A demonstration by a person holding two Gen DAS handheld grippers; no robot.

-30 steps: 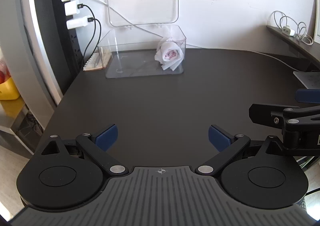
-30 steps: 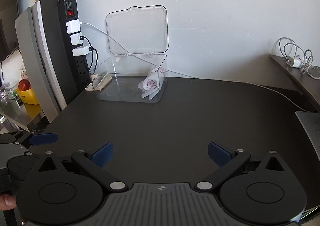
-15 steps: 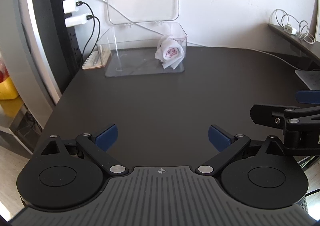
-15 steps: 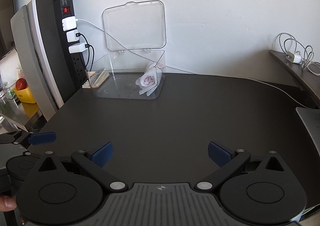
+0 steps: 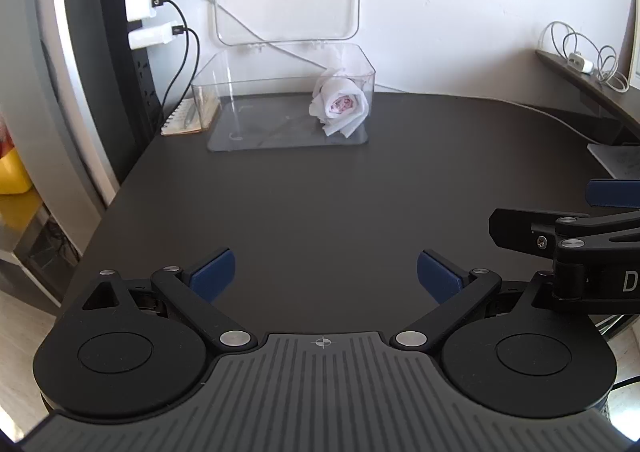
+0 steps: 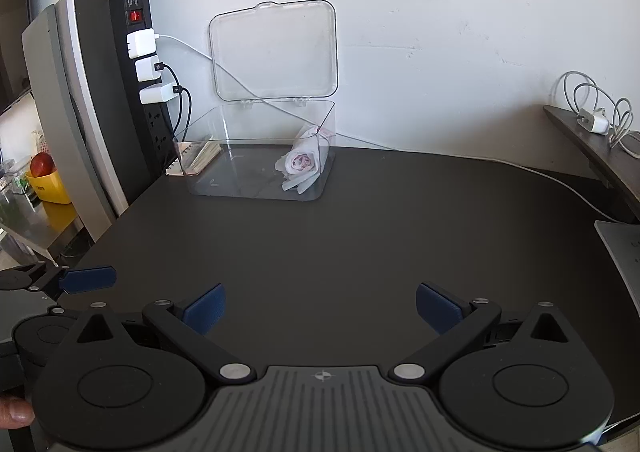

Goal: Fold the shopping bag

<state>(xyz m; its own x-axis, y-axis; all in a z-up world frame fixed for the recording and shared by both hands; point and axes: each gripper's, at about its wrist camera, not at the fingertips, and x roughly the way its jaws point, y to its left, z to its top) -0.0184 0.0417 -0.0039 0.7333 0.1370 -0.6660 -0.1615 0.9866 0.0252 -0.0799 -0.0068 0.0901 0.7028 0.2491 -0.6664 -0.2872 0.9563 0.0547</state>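
A white shopping bag [image 5: 340, 105] [image 6: 302, 165], rolled into a tight bundle with a pinkish core, rests in the right end of a clear plastic box [image 5: 224, 108] [image 6: 192, 160] whose lid stands up against the wall. The box sits at the far side of a dark table [image 5: 320, 204] [image 6: 360, 244]. My left gripper [image 5: 325, 276] is open and holds nothing, low over the near table edge. My right gripper [image 6: 320, 308] is open too, empty, beside the left one. Part of the right gripper appears at the right edge of the left wrist view.
A black power strip [image 6: 146, 64] with white chargers and cables stands at the left behind the box. A small notebook [image 5: 182, 122] lies left of the box. A side shelf [image 6: 592, 148] with coiled cables is at the right. A yellow bowl [image 6: 46, 184] sits beyond the table's left edge.
Both cameras have shifted slightly; the box and bag now sit a little lower in the right wrist view. Both grippers stay open and nothing on the table moved.
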